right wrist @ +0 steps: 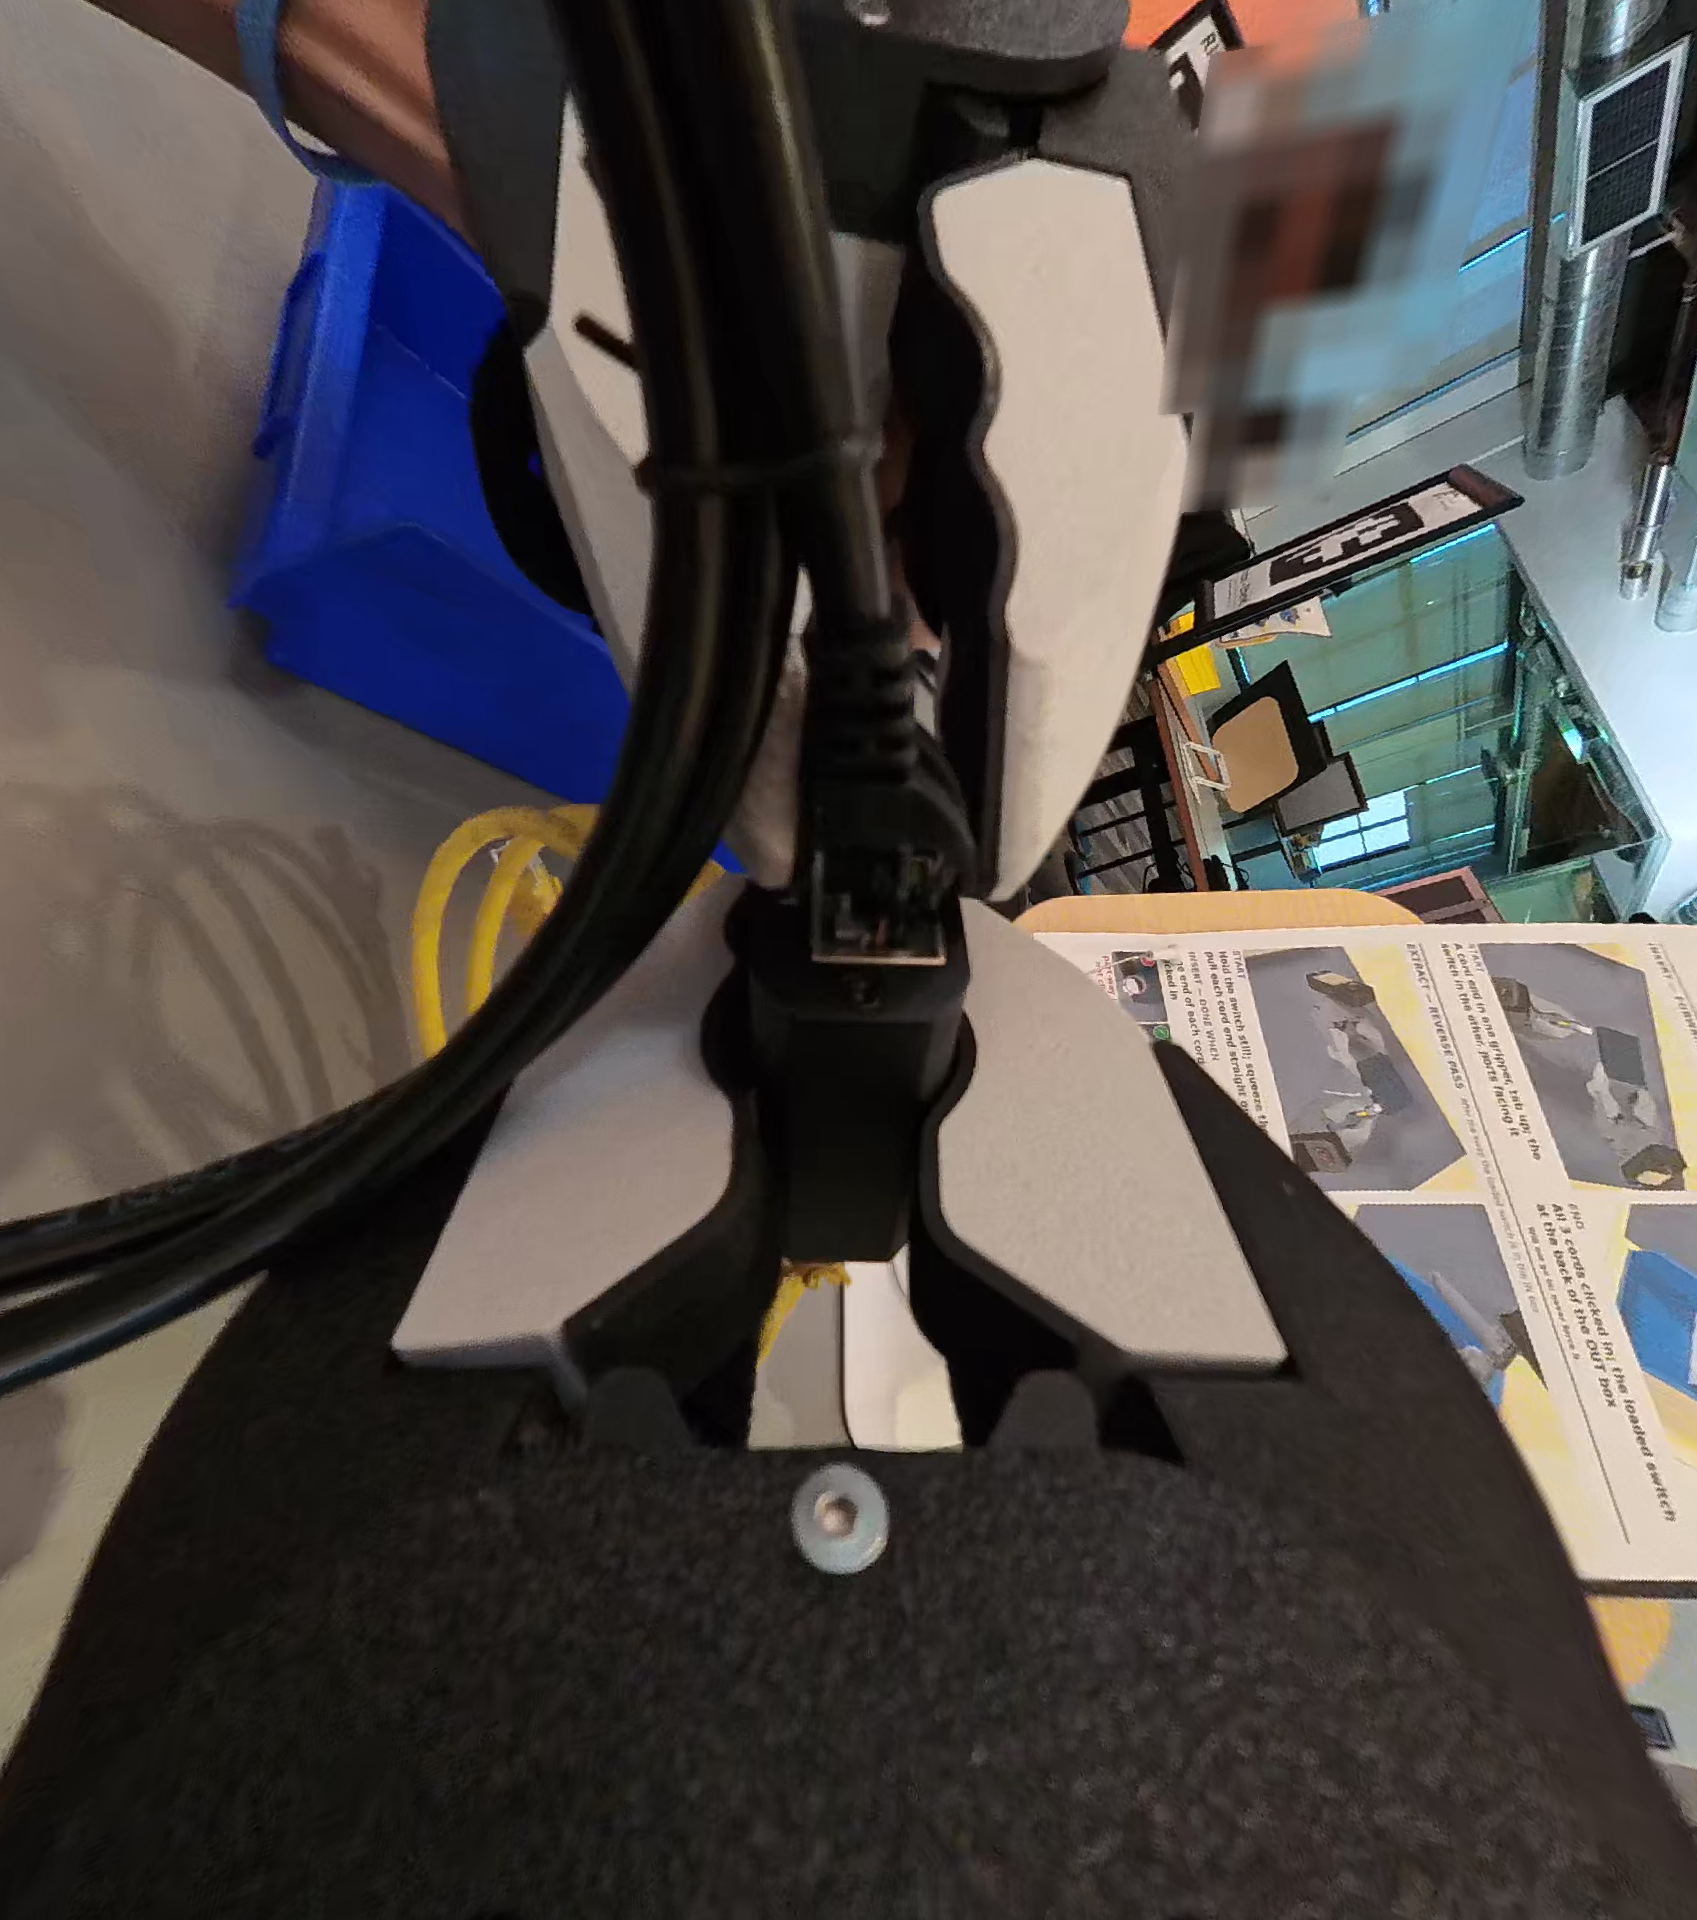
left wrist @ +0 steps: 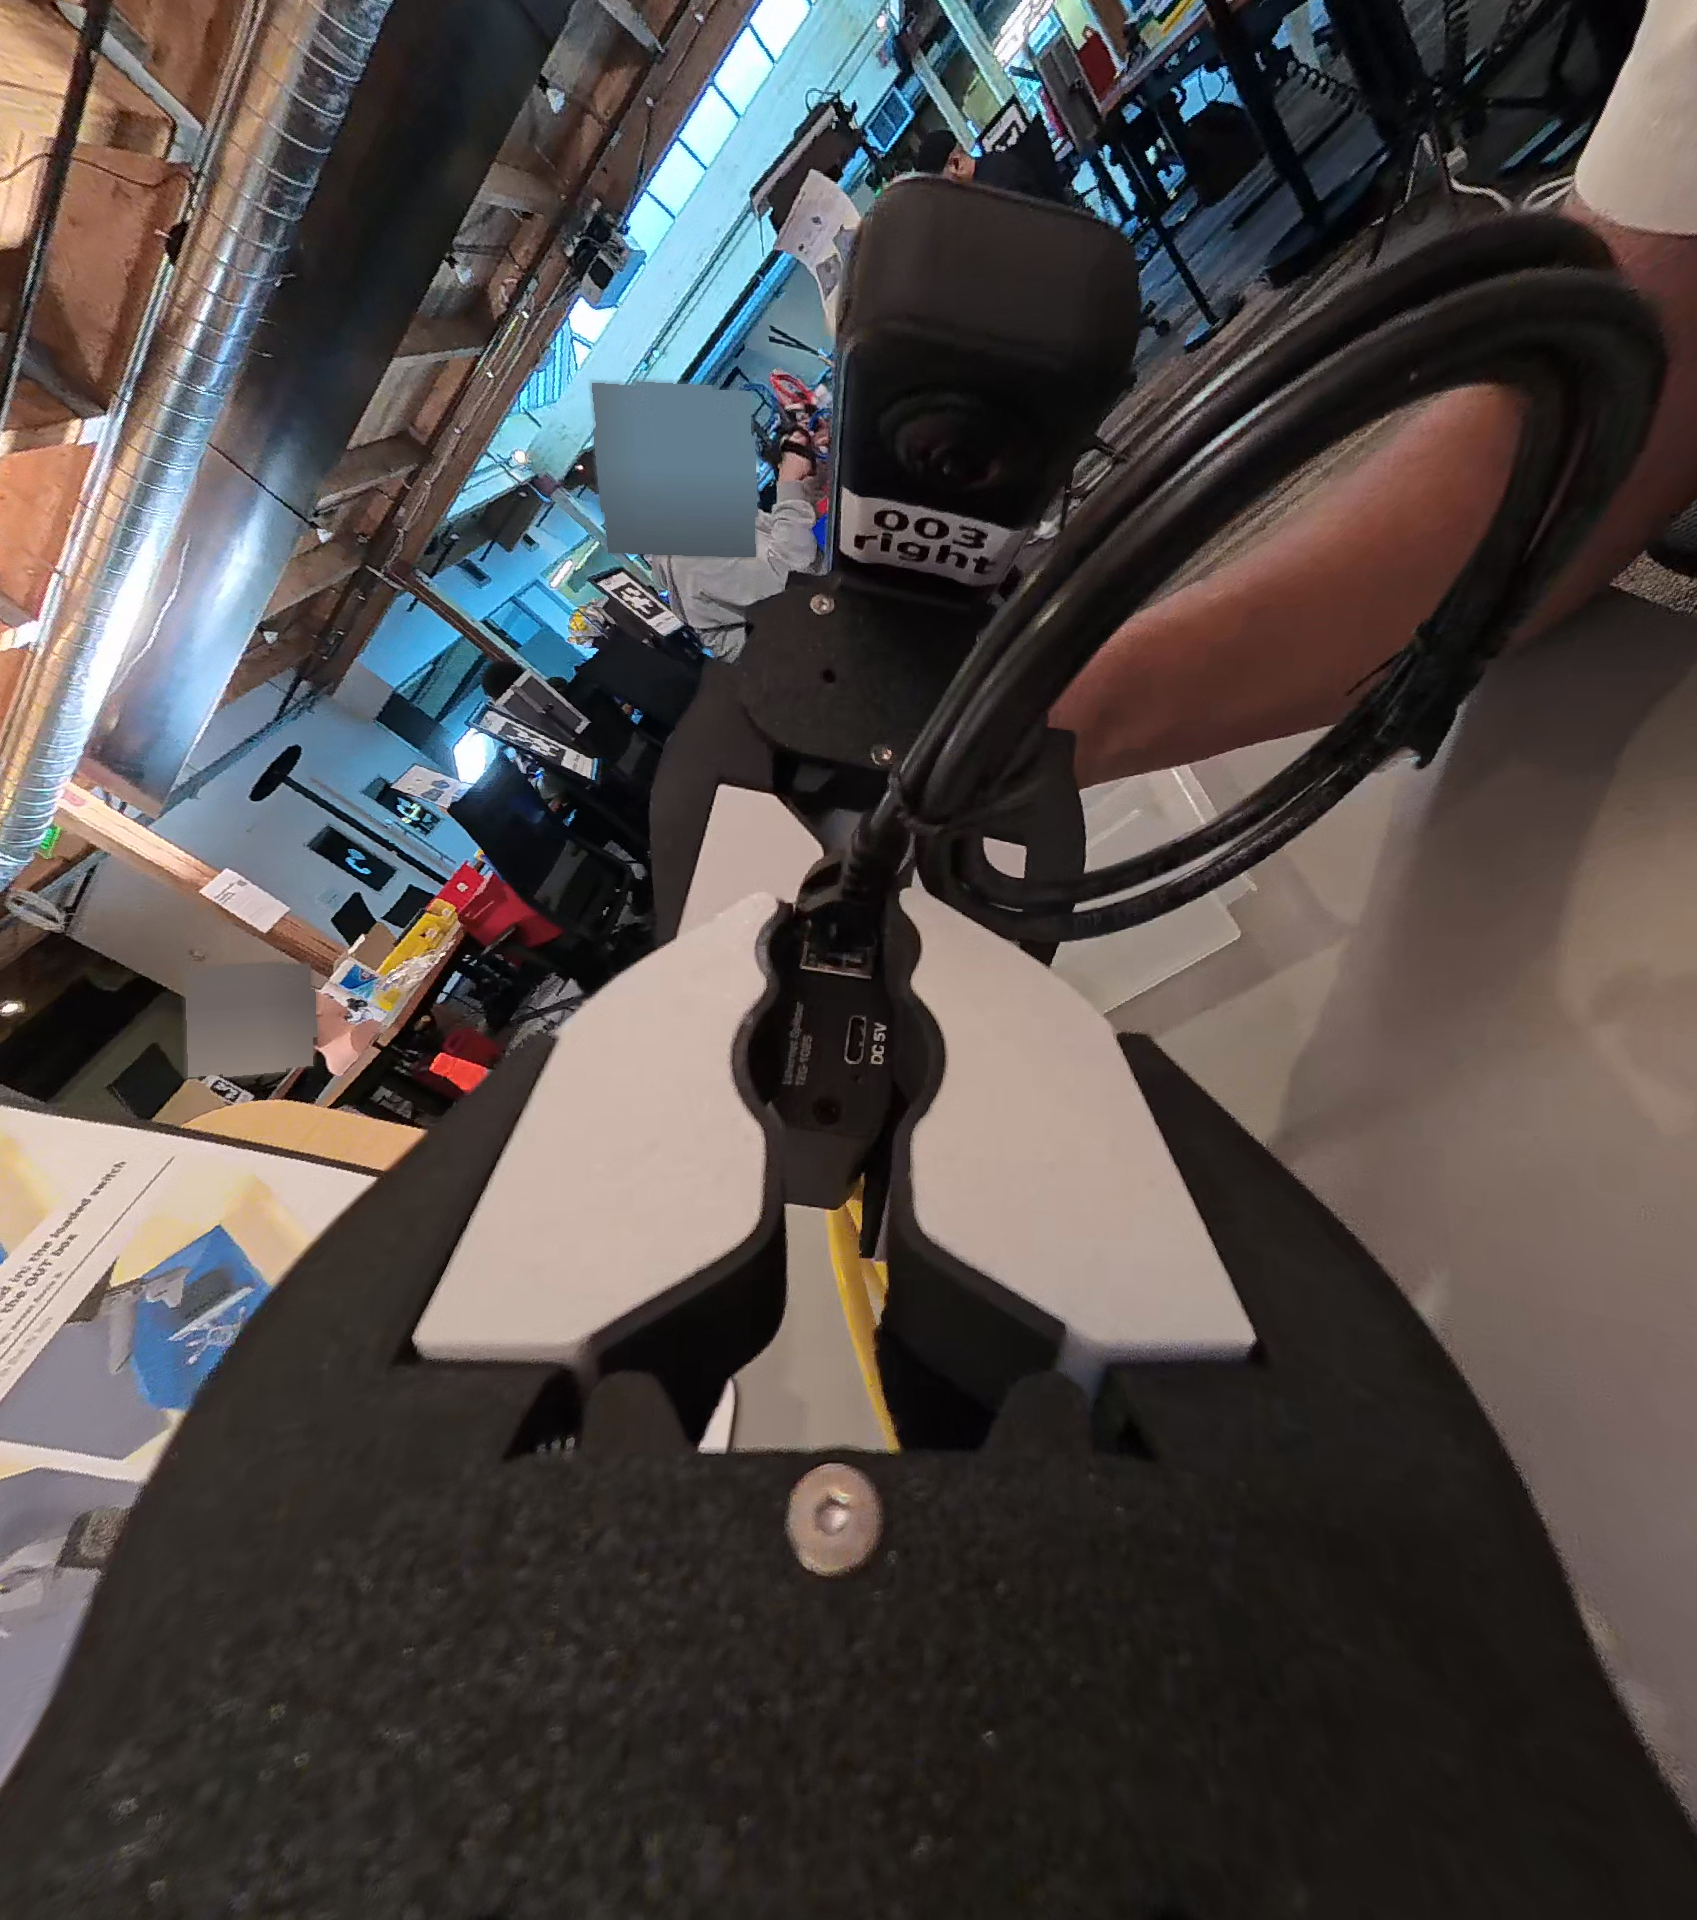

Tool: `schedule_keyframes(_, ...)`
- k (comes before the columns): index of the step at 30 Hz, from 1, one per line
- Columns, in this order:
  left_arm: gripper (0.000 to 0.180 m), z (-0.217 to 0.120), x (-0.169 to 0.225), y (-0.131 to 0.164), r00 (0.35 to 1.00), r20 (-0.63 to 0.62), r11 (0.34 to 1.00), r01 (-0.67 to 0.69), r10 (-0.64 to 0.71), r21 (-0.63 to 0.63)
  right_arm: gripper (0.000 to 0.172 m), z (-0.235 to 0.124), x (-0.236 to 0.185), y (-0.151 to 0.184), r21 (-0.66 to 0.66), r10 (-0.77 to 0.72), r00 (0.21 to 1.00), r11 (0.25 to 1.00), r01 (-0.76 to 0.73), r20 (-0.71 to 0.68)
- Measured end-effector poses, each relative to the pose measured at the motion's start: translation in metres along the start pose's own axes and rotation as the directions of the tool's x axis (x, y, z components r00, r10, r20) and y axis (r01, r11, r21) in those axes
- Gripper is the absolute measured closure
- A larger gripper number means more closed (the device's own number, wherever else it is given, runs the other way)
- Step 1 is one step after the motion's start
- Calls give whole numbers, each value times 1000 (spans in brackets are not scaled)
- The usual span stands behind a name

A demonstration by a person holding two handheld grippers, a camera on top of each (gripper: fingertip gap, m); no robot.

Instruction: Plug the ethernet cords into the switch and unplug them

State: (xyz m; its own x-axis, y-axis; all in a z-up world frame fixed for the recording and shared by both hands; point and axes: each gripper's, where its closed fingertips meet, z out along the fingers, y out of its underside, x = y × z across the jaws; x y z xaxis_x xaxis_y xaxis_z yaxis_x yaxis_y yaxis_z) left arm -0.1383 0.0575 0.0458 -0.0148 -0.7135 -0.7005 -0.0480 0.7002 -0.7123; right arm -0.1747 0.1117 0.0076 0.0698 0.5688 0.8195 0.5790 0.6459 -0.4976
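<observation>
My right gripper [right wrist: 859, 925] is shut on the small black switch [right wrist: 854, 1122], with both pads against its sides. A black cord's plug [right wrist: 875, 821] sits in the port at the switch's far end. My left gripper [left wrist: 839, 920] faces the right one, and its tips are closed on that plug [left wrist: 839, 894] just above the switch [left wrist: 828, 1060]. In the right wrist view the left gripper's white finger [right wrist: 1052, 520] lies against the plug's boot. The rest of the black cord [left wrist: 1343, 468] hangs as a tied coil to the side.
A coiled yellow cord [right wrist: 470, 904] lies on the grey table [right wrist: 96, 727] below the grippers. A blue bin [right wrist: 387, 468] stands behind it. A printed instruction sheet [right wrist: 1446, 1195] lies to the right. A person's forearm [left wrist: 1343, 603] reaches through the black coil. Spacing between my two grippers at the tips: around 7 cm.
</observation>
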Motion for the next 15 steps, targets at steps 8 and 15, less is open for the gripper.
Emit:
schedule_keyframes(8,166,3,0,-6,999,-11,998,40,-40,48,146,-2,-5,-6,46,51,998,998,-53,47)
schedule_keyframes(15,167,5,6,8,992,-68,995,102,-102,-12,146,0,-4,11,-63,-68,998,996,68,13)
